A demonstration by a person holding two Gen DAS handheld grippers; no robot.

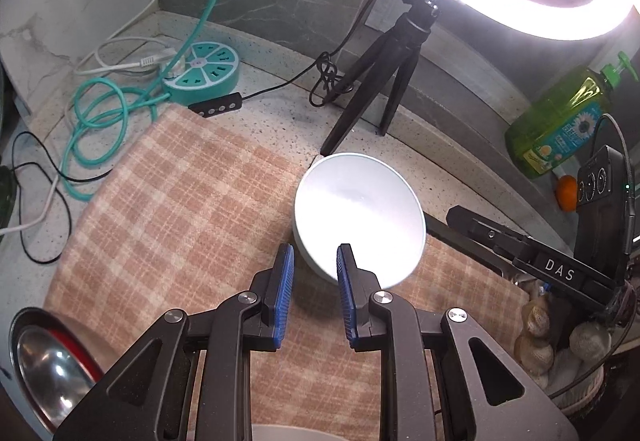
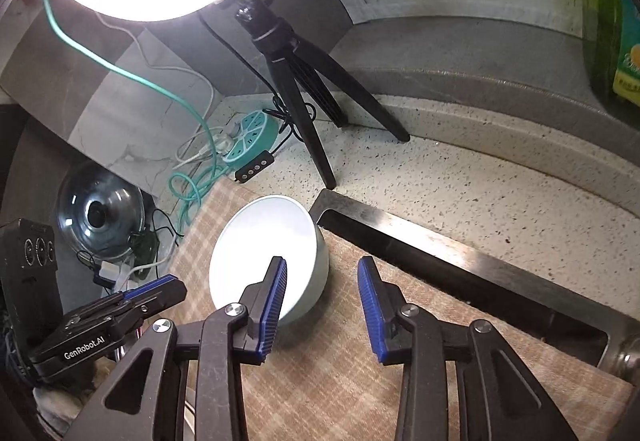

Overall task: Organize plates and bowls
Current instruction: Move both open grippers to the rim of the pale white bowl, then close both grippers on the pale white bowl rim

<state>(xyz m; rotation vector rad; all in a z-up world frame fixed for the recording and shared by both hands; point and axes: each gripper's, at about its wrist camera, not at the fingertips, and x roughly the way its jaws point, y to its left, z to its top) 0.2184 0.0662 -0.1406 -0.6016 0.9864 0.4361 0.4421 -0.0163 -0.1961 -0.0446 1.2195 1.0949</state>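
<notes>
A pale blue-grey round ceramic bowl [image 1: 359,215] sits upright on a peach checked cloth [image 1: 180,209] covering the speckled stone surface [image 2: 460,177], beside a black tripod [image 1: 380,81]. The left gripper [image 1: 316,261] has its fingers slightly apart and empty near the rim. The right gripper [image 2: 322,275] has wider, empty fingers. A glancing touch could likely tip the bowl or slide it on the cloth.

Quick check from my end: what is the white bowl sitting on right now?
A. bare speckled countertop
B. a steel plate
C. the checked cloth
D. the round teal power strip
C: the white bowl rests upright on the far edge of the checked cloth, with neither gripper touching it.
</notes>
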